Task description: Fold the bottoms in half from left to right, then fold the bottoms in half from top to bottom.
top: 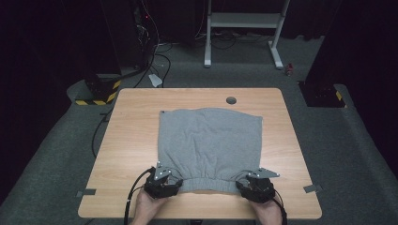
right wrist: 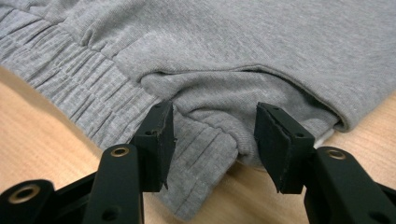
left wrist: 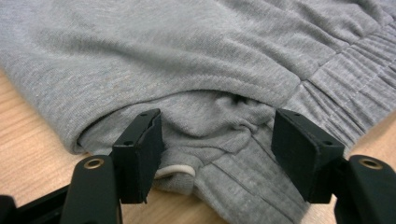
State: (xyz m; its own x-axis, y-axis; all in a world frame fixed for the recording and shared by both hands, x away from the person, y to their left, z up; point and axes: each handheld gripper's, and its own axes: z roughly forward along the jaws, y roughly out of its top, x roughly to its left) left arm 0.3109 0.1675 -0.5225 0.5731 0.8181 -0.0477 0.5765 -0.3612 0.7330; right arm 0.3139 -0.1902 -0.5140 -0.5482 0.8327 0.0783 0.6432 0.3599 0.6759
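A grey sweat garment [top: 209, 145] lies flat on the wooden table [top: 136, 122], its ribbed elastic band [top: 206, 184] along the near edge. My left gripper [top: 176, 180] is at the near left corner. In the left gripper view its jaws stand wide apart around a bunched fold of the cloth [left wrist: 219, 130], the pads not pressing, with a white cord loop [left wrist: 175, 170] by the left pad. My right gripper [top: 240, 180] is at the near right corner. In the right gripper view a folded corner [right wrist: 215, 121] sits between its parted jaws, ungripped.
A round cable hole [top: 231, 100] is in the table's far side. Grey tape marks [top: 87, 192] [top: 312, 188] sit near the front corners. Behind the table stand a white desk frame [top: 244, 28], yellow-black striped bases [top: 101, 91] and floor cables [top: 155, 61].
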